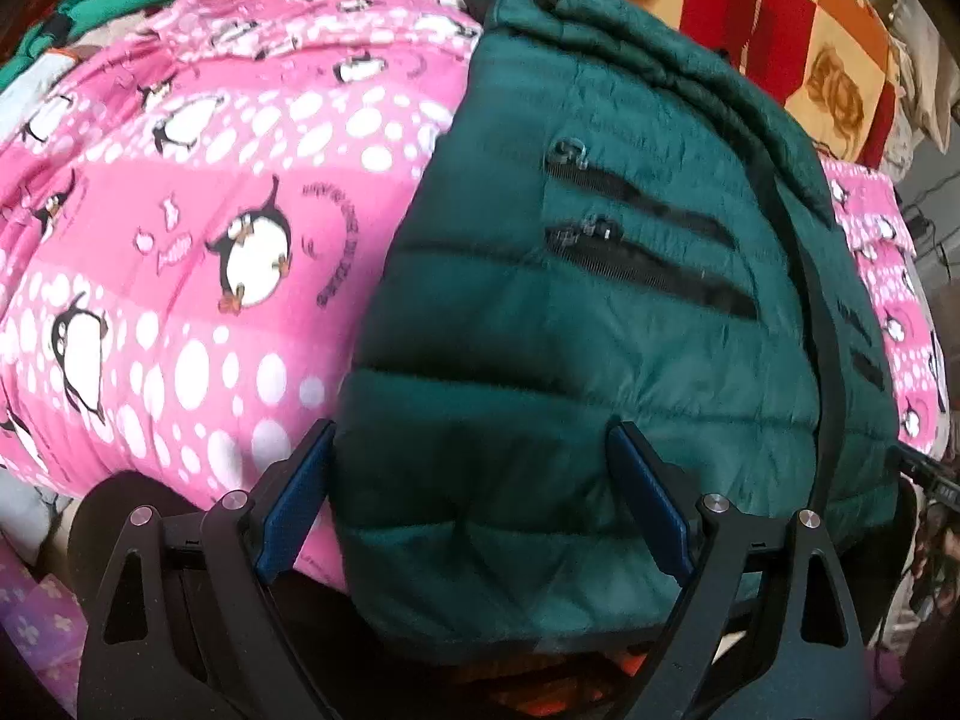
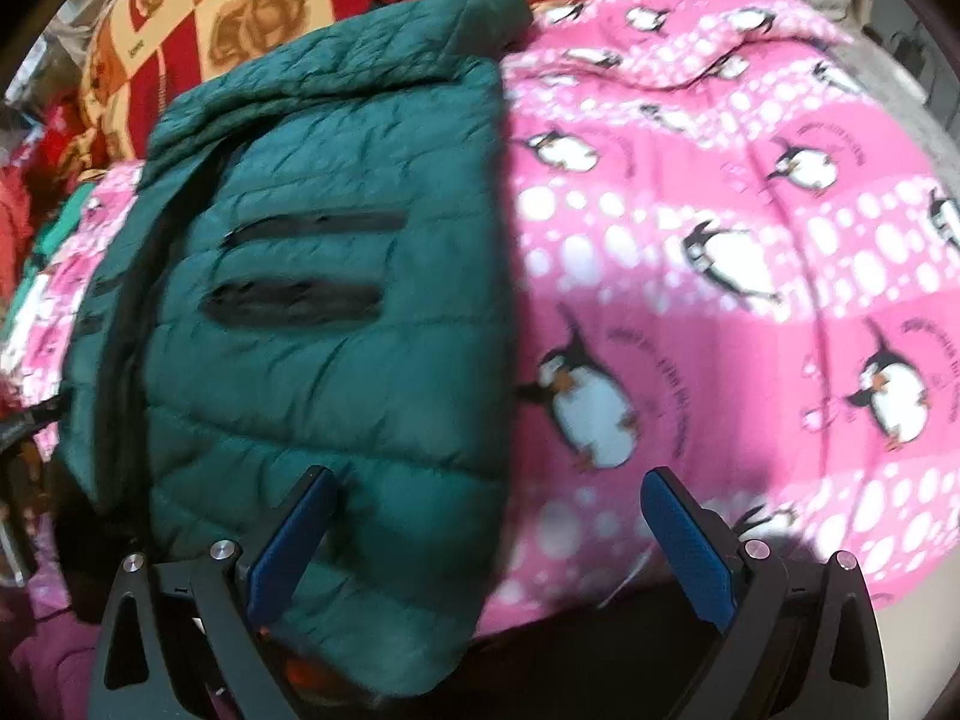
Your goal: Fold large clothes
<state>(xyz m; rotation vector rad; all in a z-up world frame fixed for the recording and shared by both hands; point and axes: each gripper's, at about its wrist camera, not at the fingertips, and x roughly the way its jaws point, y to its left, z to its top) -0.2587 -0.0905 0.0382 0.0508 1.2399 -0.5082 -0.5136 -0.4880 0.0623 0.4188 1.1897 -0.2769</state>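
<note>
The dark green quilted puffer jacket [image 1: 600, 312] lies folded lengthways on the pink penguin-print blanket [image 1: 198, 192], its hem hanging over the blanket's near edge toward me and its collar end up by the far edge, against the red and cream rose-patterned cover [image 1: 750, 18]. Two black pocket zips [image 1: 648, 240] face up near the middle.

My left tongs [image 1: 474, 480] stand wide open over the hem end of the jacket; the left blue pad [image 1: 300, 498] sits just off the jacket's long edge, above the blanket, and the right pad is over the green fabric. They have hold of nothing. My right tongs [image 2: 489, 534] are equally wide open and empty, straddling the jacket's other long edge, one pad over the jacket and one over the blanket.

I judge this jacket light and puffy, very soft, with a slick shell that will slide in the pads and spring back when pressed. A shallow pinch on one layer would likely slip or peel that layer off the fold, so I would bite deep at the two hem corners, taking every layer together, preferably across a stitched seam where the filling is thin. Then I would carry the hem toward the collar, keeping both sides level so the stack does not skew, and press air out afterwards.
</note>
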